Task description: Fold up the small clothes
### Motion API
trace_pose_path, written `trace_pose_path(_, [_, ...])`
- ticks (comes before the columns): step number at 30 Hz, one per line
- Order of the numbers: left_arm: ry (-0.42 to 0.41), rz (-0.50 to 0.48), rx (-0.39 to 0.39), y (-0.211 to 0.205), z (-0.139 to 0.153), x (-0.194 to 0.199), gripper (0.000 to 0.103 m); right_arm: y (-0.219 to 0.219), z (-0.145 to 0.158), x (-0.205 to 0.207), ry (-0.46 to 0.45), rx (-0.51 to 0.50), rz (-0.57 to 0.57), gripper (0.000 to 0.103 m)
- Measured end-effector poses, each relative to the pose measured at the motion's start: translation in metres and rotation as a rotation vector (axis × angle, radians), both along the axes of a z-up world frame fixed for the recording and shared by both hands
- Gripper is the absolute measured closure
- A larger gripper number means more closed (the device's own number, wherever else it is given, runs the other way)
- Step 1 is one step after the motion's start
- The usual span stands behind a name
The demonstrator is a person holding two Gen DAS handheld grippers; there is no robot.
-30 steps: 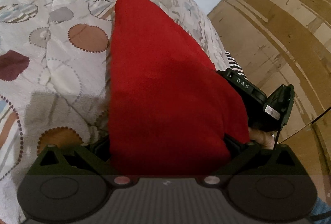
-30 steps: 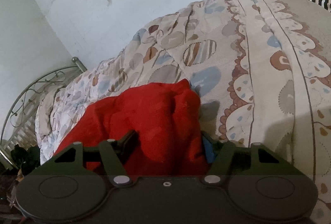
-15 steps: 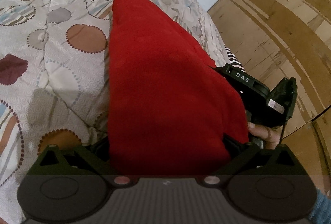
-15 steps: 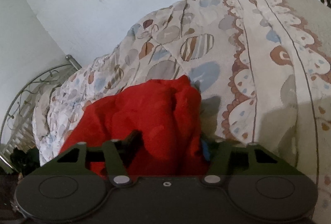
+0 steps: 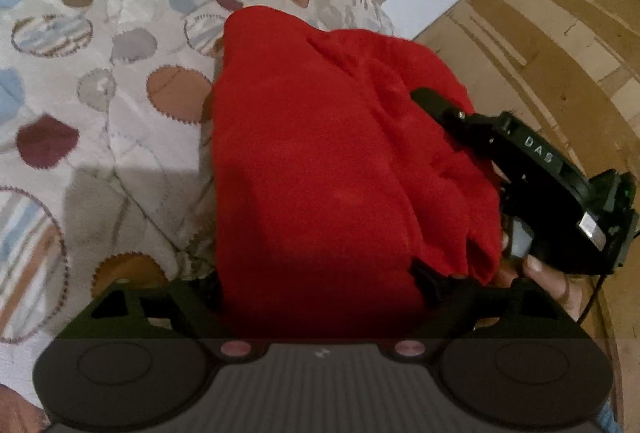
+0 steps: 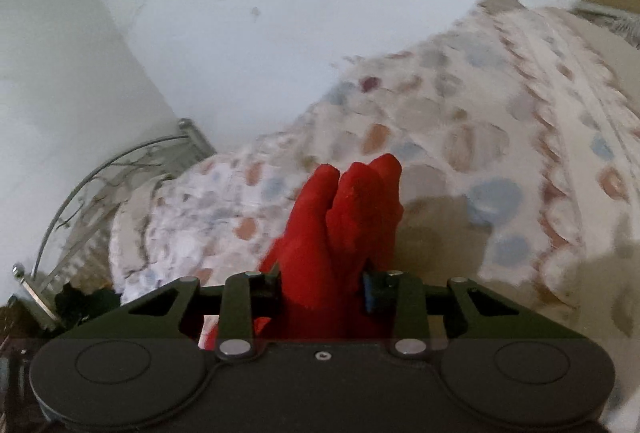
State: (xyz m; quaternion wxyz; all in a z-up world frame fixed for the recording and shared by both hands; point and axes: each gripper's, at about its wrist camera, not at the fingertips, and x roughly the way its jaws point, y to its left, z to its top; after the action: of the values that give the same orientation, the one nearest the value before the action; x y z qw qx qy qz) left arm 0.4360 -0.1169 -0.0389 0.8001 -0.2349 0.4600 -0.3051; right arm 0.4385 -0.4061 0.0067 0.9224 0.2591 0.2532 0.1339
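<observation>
A small red fleece garment (image 5: 320, 169) hangs bunched between both grippers above the patterned bedspread (image 5: 100, 73). My left gripper (image 5: 320, 285) is shut on its near edge; the cloth hides the fingertips. My right gripper (image 6: 324, 285) is shut on a thick fold of the same red garment (image 6: 344, 217), which sticks up past the jaws. In the left wrist view the right gripper (image 5: 440, 105) comes in from the right and clamps the cloth's far right part, with the hand that holds it below.
The bed fills the left of the left wrist view; a wooden floor (image 5: 540, 45) lies to its right. In the right wrist view a white wall (image 6: 280, 13) stands behind the bed, with a metal bed frame (image 6: 80, 201) at left.
The right gripper has lifted and swung its end of the red garment up and over toward the left gripper. The cloth is now bunched in folds. The right wrist view is blurred by motion.
</observation>
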Motion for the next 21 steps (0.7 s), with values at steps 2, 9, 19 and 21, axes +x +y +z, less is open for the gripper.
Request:
trace_pose_path(2, [-0.033,0.007,0.026,0.007,0.007,-0.002,0.016,0.011,0.009,0.004,-0.017,-0.011,0.019,0.068])
trace_pose_path(9, [-0.116,0.062,0.155,0.051,0.035,0.006,0.016,0.054,0.021,0.025,-0.081,0.036,0.088,0.068])
trace_pose_path(19, [-0.014,0.097,0.183,0.091,-0.015,0.020,0.004,0.092,-0.046,0.071,0.172,-0.084,-0.006,0.062])
trace_pose_path(21, [-0.018,0.088,0.196,0.089,-0.016,0.019,0.002,0.085,-0.054,0.066,0.157,-0.071,-0.021,0.058])
